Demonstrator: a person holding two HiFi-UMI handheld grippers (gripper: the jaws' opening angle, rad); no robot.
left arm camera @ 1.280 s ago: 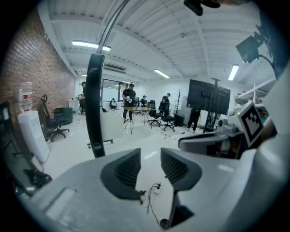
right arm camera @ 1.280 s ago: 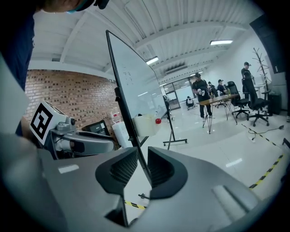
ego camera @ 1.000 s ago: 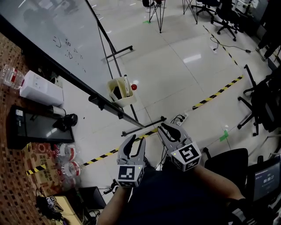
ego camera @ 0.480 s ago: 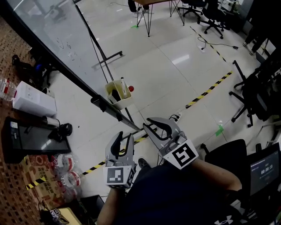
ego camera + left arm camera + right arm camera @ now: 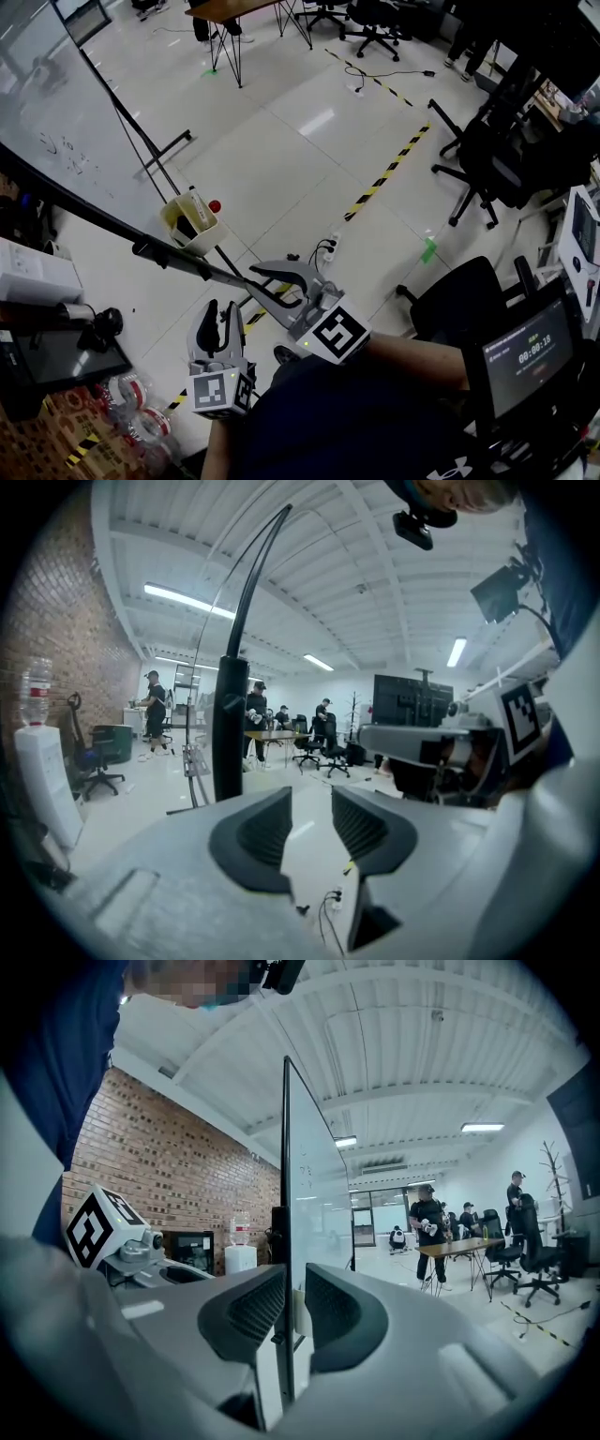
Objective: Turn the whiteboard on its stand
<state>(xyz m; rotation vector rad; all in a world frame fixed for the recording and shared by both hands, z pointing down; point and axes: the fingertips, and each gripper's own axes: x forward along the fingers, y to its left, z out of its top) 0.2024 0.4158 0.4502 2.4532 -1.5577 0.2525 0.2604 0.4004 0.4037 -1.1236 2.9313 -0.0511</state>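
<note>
Far left: whiteboard [image 5: 56,122] on its stand, lower rail slanting down toward the middle. Carries a cream holder [image 5: 192,230] on that rail, something red-tipped sticking out. Next, low in the head view: left tool [image 5: 223,314], clear of the board, jaws [image 5: 309,822] a narrow gap apart, nothing between them. Just right and above: right tool [image 5: 255,279], clamped nearly together on the whiteboard's end edge. Shows that panel [image 5: 314,1204] edge-on and upright between its pads [image 5: 293,1312]. Further right: yellow-black floor tape [image 5: 384,178], a black chair [image 5: 469,300], a lit screen [image 5: 530,361].
</note>
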